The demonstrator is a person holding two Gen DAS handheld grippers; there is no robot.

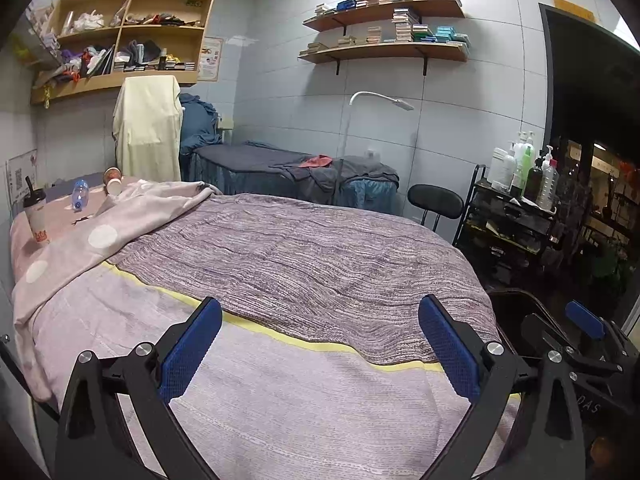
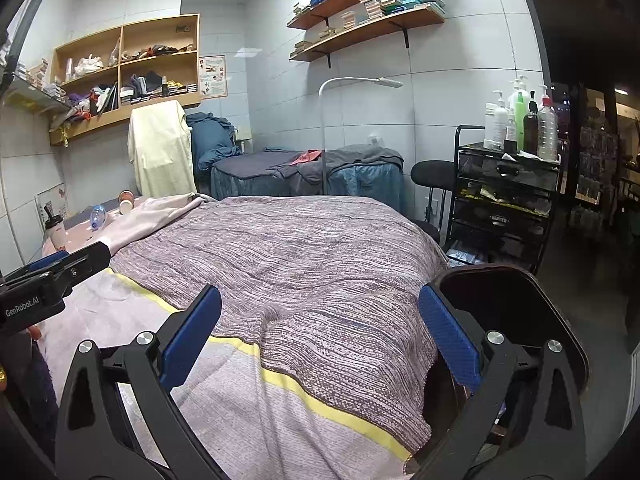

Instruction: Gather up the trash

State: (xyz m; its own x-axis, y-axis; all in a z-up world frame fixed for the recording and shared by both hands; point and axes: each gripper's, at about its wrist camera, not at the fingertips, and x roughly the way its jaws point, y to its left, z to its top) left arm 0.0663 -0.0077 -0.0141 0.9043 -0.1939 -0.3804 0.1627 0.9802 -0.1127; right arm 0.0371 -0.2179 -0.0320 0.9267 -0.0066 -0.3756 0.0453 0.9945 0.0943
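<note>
Both views are evenly and fairly brightly lit from overhead, with a soft glare patch on the pale grey tiled wall (image 1: 244, 40) between the shelves. The right side falls off into a dim, dark doorway area (image 1: 592, 128) with a few small bright spots. Fisheye distortion bends the wooden wall shelves (image 2: 360, 12) and leaves black vignetted corners. Focus is sharp centrally; the striped mauve woven blanket (image 2: 304, 264) shows mild noise and shallow fold shadows

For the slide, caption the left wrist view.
Open left hand-held gripper over the bed; cup, bottle and paper cup await.
</note>
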